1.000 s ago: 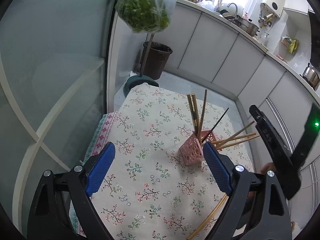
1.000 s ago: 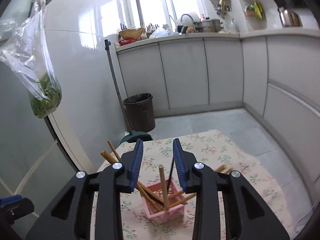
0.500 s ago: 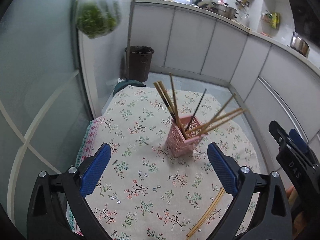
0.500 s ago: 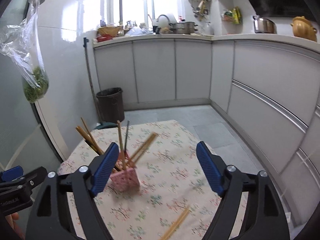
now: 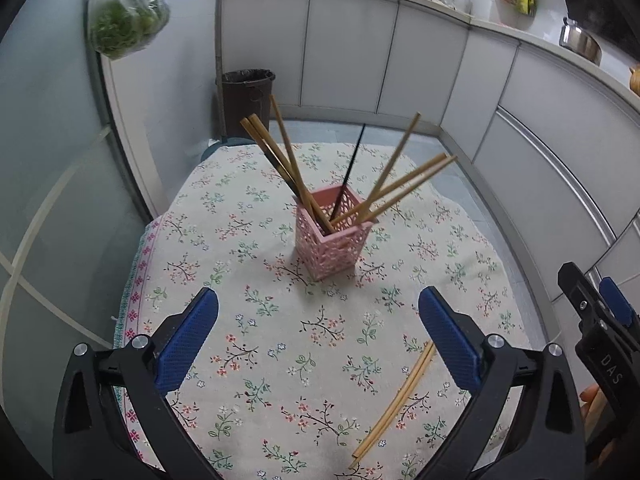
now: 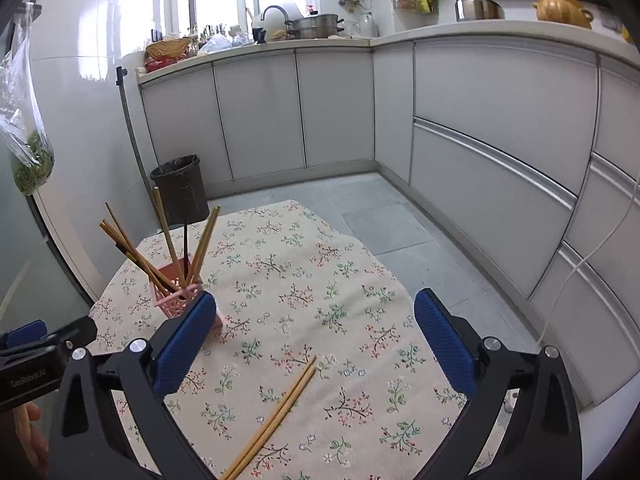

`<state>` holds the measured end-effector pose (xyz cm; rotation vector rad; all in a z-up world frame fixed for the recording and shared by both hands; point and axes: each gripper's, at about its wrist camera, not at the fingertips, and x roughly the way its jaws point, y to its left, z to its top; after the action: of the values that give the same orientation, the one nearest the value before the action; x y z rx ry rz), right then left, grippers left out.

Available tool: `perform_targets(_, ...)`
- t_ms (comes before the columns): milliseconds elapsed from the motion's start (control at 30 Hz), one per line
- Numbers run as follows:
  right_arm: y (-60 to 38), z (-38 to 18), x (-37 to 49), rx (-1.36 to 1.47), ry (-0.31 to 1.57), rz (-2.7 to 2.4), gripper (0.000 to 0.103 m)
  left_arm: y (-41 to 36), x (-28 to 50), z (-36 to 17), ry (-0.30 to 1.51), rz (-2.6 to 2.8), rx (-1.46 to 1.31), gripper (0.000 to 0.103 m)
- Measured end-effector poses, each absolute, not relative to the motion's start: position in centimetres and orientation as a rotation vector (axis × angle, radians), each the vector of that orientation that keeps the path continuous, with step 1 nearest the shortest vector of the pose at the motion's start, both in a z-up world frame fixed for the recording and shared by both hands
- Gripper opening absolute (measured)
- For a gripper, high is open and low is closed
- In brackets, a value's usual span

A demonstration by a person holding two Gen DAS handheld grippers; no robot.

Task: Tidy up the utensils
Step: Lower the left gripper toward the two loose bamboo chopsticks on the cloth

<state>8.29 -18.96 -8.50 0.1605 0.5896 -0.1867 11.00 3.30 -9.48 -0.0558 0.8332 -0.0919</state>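
Note:
A pink lattice holder (image 5: 330, 236) stands upright on the floral tablecloth (image 5: 248, 264) with several wooden chopsticks and one black one fanned out of it; it also shows in the right wrist view (image 6: 178, 298). A loose pair of wooden chopsticks (image 5: 394, 400) lies flat on the cloth at the near right, also in the right wrist view (image 6: 276, 414). My left gripper (image 5: 318, 332) is open and empty, above the cloth in front of the holder. My right gripper (image 6: 310, 338) is open and empty, above the loose pair.
A dark bin (image 5: 248, 98) stands on the floor behind the table. A bag of greens (image 5: 128, 26) hangs at the upper left by a glass door. White cabinets (image 6: 480, 152) run along the back and right. The table edge (image 6: 420, 300) drops off to the tiled floor.
My right gripper has opened wide and pulled back from over the holder toward the near right. The left gripper has drawn back and turned toward the holder.

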Motion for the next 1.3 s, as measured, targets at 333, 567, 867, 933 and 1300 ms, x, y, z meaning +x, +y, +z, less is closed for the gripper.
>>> perform_targets(333,-21.6,-10.2,7.3,0.165,0.656,-0.243,0.097,-0.5,11.7,-11.3,0.893,-0.152,-0.005,0.096)
perform_targets(567,-25.8,-10.8,5.2,0.298,0.706,-0.338,0.097,-4.8,13.6,-15.6,1.045,-0.199,0.088,0.096)
perform_targets(867,-29.7,-12.3,3.9,0.394,0.775,-0.393,0.097,-10.5,16.5,-20.8,1.186,-0.254,0.151,0.096)
perform_targets(933,-30.3,-12.5,3.7,0.404,0.784,-0.402,0.097,-11.2,17.3,-21.6,1.204,-0.248,0.147,0.096)
perform_targets(1300,-32.1,-14.2,4.2,0.519,0.885,-0.349,0.097,-13.8,21.2,-25.1,1.229,-0.139,0.150,0.096)
